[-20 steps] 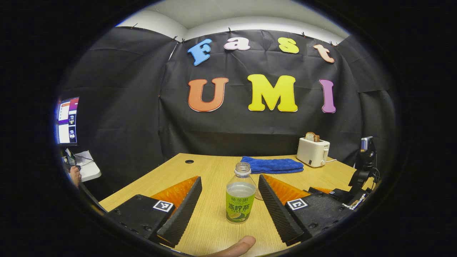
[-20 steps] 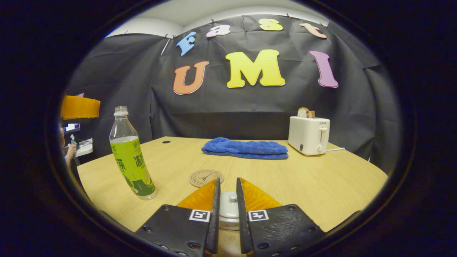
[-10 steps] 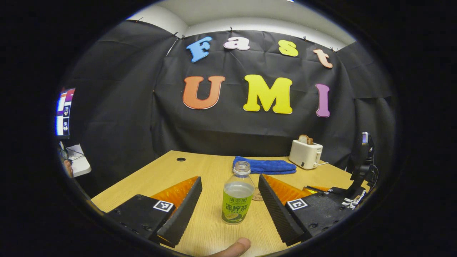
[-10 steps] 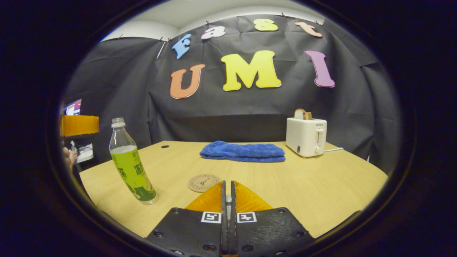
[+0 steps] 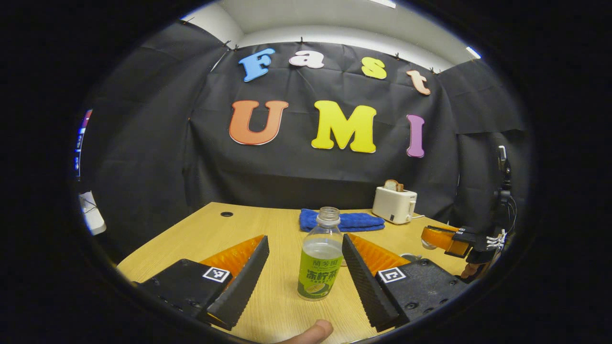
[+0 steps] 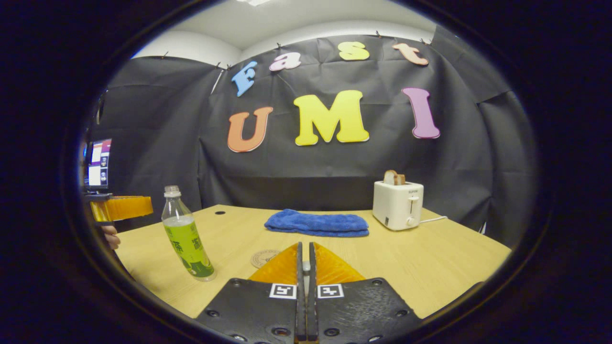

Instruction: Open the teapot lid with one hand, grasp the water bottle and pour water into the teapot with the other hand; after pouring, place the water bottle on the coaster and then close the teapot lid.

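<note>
An uncapped bottle [image 5: 319,260] with a green label stands on the wooden table [image 5: 201,239]. My left gripper [image 5: 304,238] is open, one finger on each side of the bottle and not touching it. The bottle [image 6: 188,236] also appears at the left of the right gripper view, beside a finger of the left gripper [image 6: 122,209]. My right gripper [image 6: 304,246] is shut on the teapot lid's knob, a thin white sliver between its fingers. In the left gripper view the right gripper [image 5: 430,236] hangs above the table with the white lid [image 5: 428,245] under its tips. A round coaster [image 6: 264,258] lies just ahead.
A folded blue towel [image 6: 316,223] and a white toaster [image 6: 397,204] with toast stand at the back of the table [image 6: 430,258]. A monitor [image 6: 98,162] is off the left edge. A thumb [image 5: 311,331] shows at the bottom of the left gripper view.
My right gripper closed on the lid's knob and rose with it. My left gripper shifted so that the bottle sits between its open fingers.
</note>
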The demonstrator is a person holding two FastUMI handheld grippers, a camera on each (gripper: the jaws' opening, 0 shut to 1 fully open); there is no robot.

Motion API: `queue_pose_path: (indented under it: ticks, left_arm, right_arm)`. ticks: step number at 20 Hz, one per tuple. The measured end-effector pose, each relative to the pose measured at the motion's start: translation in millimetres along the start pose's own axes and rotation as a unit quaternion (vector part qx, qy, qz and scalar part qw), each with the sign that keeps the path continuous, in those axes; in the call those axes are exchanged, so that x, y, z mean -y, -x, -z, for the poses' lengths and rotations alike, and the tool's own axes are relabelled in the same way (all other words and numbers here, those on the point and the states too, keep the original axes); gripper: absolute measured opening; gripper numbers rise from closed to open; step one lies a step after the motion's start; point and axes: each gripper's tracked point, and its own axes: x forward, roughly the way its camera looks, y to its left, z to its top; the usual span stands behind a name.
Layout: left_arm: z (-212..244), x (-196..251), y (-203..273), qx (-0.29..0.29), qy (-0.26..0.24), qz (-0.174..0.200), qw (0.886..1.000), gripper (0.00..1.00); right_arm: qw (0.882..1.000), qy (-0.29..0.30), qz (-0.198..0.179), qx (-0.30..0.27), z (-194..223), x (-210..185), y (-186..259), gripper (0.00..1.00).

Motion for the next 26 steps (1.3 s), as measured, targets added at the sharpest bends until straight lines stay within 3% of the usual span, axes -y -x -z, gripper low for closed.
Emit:
queue_pose_path:
  ticks: [3, 11, 17, 19, 21, 26]
  left_arm:
    - [6.5, -3.2, -8.1, 0.000, -0.034, -0.013, 0.999, 0.96]
    - [38.5, 9.1, -40.9, 0.001, -0.017, -0.013, 1.000, 0.96]
    - [61.2, -5.9, -61.7, -0.007, 0.007, -0.074, 0.997, 0.96]
    - [64.9, 0.2, -64.6, -0.011, 0.007, -0.071, 0.997, 0.92]
    - [61.8, 0.5, -63.9, -0.006, -0.008, -0.072, 0.997, 0.81]
    - [48.5, -3.4, -54.5, 0.000, -0.021, -0.079, 0.997, 0.77]
  right_arm:
    - [1.000, 0.000, -0.012, -0.001, 1.3, -8.7, 4.5, 0.02]
    - [1.000, -0.006, -0.021, -0.007, 14.4, -4.9, 8.8, 0.01]
    - [1.000, -0.016, -0.018, 0.017, 2.9, 4.3, 12.0, 0.00]
    - [1.000, -0.012, -0.012, 0.014, 4.1, 10.9, 14.6, 0.01]
    - [1.000, -0.013, -0.009, 0.014, 4.2, 14.4, 17.4, 0.01]
    - [1.000, -0.012, 0.001, 0.012, 3.4, 20.0, 22.7, 0.01]
